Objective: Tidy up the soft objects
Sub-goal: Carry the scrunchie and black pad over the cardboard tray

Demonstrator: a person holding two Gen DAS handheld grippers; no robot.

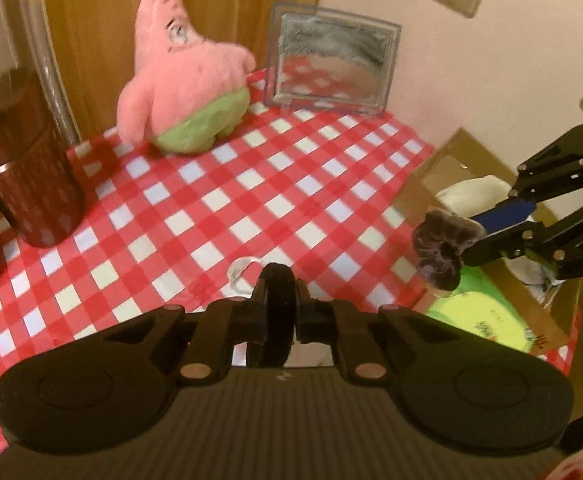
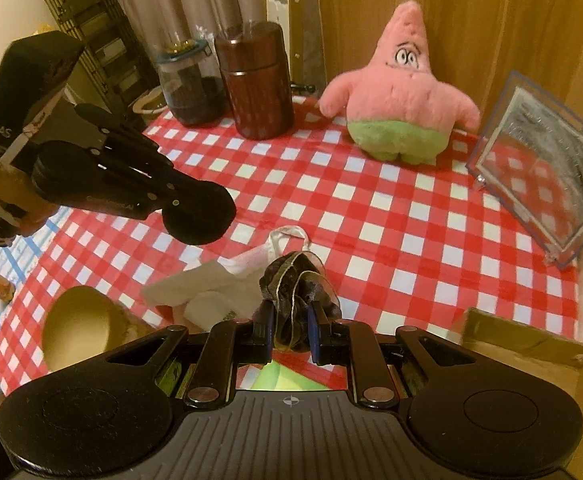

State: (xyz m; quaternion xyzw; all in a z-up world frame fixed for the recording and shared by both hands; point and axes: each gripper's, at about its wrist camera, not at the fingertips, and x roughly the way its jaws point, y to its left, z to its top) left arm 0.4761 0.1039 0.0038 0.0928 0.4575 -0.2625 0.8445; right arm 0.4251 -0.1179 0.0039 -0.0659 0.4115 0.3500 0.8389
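Clamped in the left tool [image 1: 277, 312] is a black ring-shaped band [image 1: 277, 280], lifted above the checked worktop [image 1: 219, 184]. A dark scrunchie [image 2: 295, 292] is gripped by the right tool [image 2: 289, 320]. Carrying both to the cardboard box [image 1: 443, 160] seems next, then release.

Both the left gripper [image 1: 277, 312] and the right gripper [image 2: 289, 330] are matte black, with ribbed grey housing behind the tongs and round discs either side. Copper-coloured rivets pin the linkage arms, blue pads line the fingers, and white "DAS" lettering marks the body.
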